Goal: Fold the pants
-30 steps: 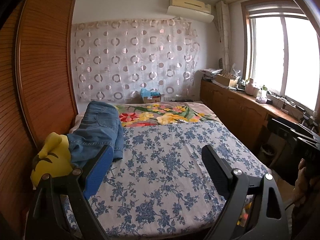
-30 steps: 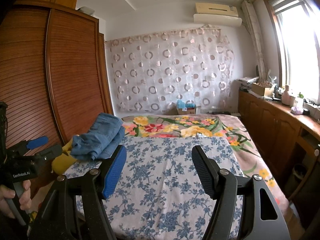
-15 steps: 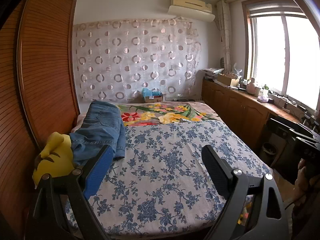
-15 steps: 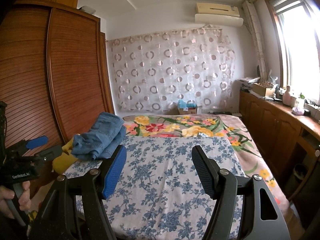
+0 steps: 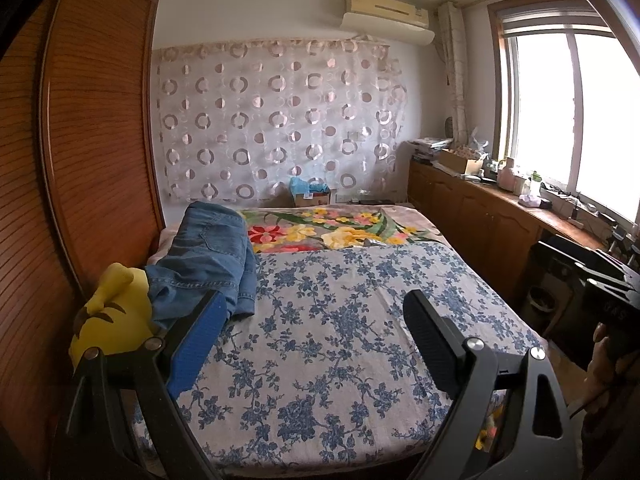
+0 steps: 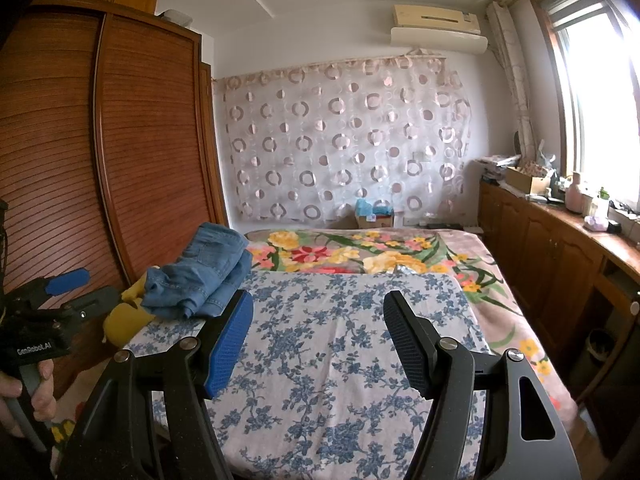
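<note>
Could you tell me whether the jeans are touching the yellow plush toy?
Touching: the right wrist view shows the jeans draped over the yellow plush toy, their hem lying on its top.

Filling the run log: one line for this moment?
phase: pre-grasp | left gripper: open, empty | right gripper: open, empty | jeans: heaped, bed's left side, on yellow plush

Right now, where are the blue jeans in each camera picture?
Left wrist view: the blue jeans are heaped at middle left, just above the left gripper.
Right wrist view: the jeans lie left of centre, up-left of the right gripper.
Shared landmark: the yellow plush toy touches their near end.
</note>
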